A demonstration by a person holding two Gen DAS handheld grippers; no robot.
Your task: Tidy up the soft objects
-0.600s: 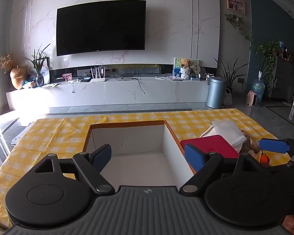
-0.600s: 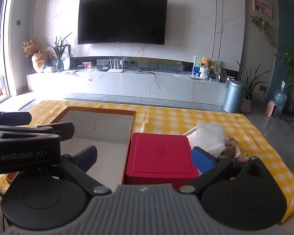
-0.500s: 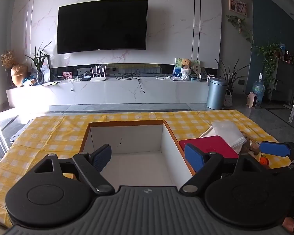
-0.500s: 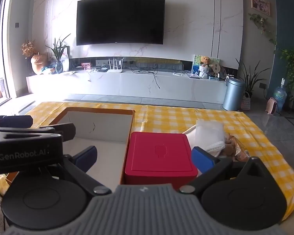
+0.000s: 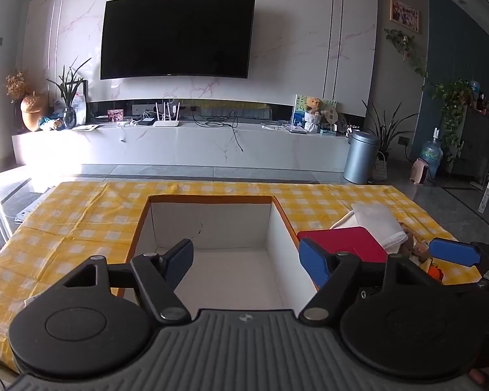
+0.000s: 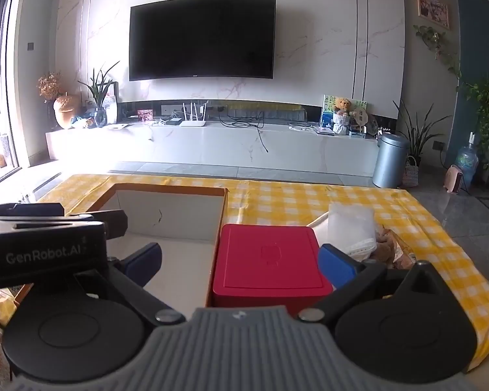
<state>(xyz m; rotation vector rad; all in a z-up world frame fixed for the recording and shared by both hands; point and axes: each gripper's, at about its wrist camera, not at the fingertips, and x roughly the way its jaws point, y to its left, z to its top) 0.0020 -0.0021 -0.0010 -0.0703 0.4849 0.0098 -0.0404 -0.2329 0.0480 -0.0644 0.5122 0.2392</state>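
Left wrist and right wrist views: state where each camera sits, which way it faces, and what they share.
Left wrist: rides the left claw, aimed over the open box toward the TV; right claw's tip shows.
Right wrist: rides the right claw, over the red case; left claw body shows.
Shared: box, red case, TV, yellow checked cloth.

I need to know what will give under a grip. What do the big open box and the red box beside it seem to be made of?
Open box: likely cardboard, with brown raw edges and matte white inner walls.
Red box: probably hard plastic, smooth with a slight sheen and a moulded lid; I can't be sure.
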